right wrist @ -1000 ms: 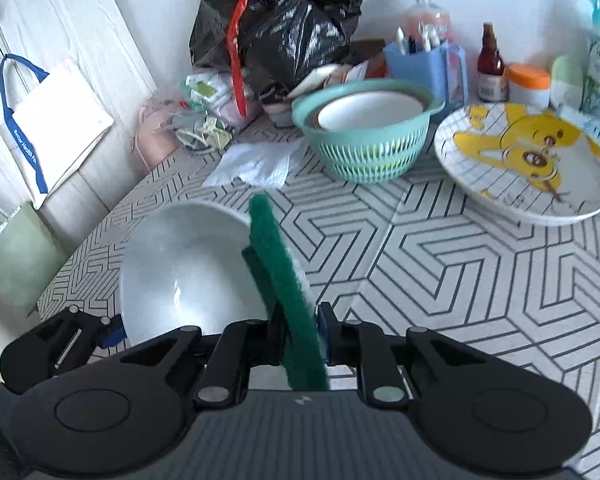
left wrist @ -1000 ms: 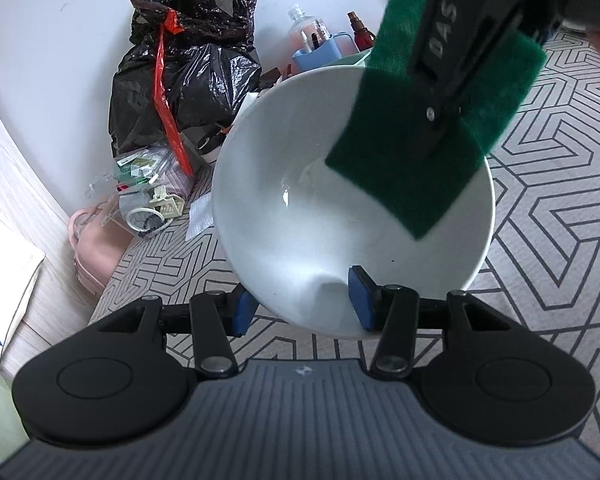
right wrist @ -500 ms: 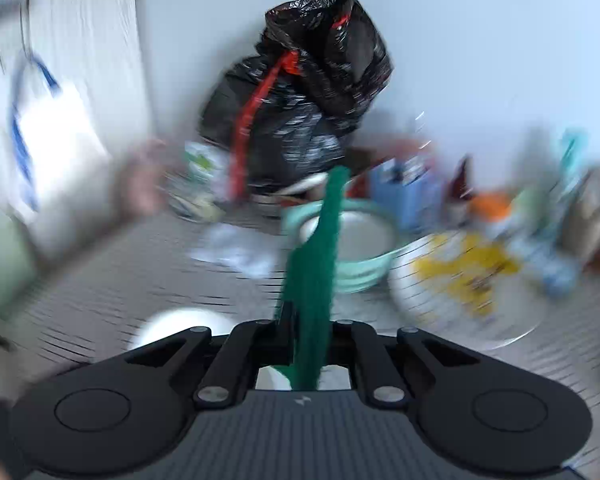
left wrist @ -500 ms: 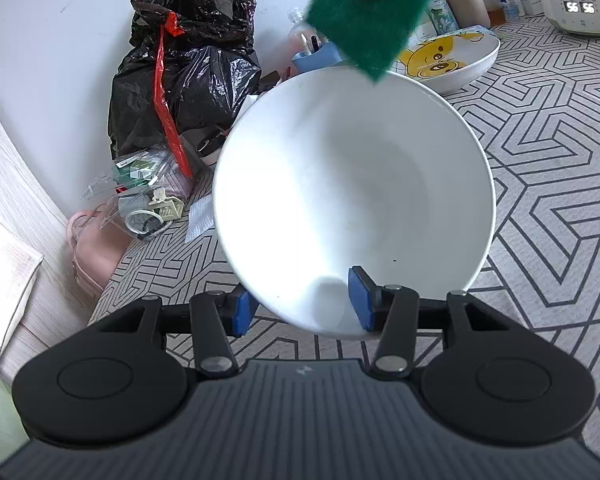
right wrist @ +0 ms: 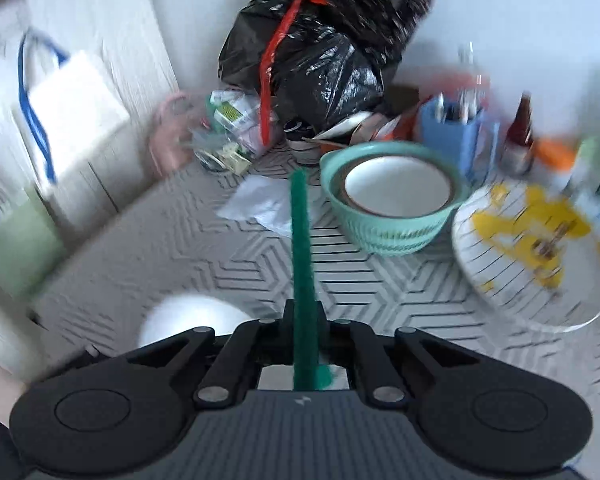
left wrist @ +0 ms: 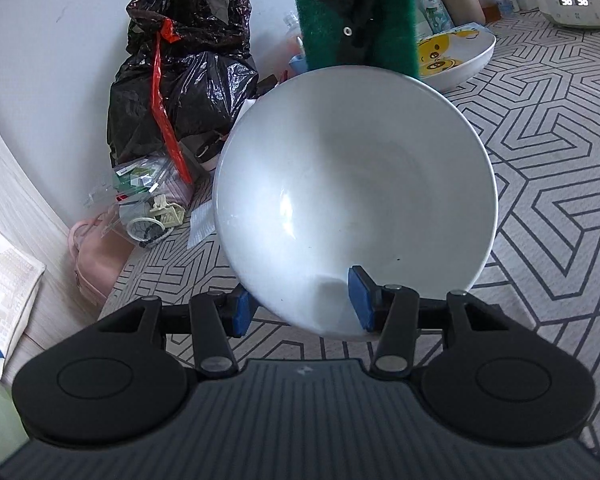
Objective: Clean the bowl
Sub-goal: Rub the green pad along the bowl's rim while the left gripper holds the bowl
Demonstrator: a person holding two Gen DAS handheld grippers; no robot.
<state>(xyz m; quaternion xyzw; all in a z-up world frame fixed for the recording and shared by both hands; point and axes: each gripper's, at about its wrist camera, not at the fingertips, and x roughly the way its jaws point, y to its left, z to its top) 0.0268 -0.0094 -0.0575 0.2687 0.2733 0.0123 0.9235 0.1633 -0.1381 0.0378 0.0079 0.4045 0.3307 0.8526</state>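
Left wrist view: my left gripper pinches the near rim of the tilted white bowl, held above the patterned mat; my right gripper, clamping the green scouring pad, hangs beyond the far rim

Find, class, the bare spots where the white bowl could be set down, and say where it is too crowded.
Free: the patterned mat right of the white bowl, and the stretch between it and the teal colander. Crowded: the back wall, with the black rubbish bag, bottles, blue caddy and bear plate.
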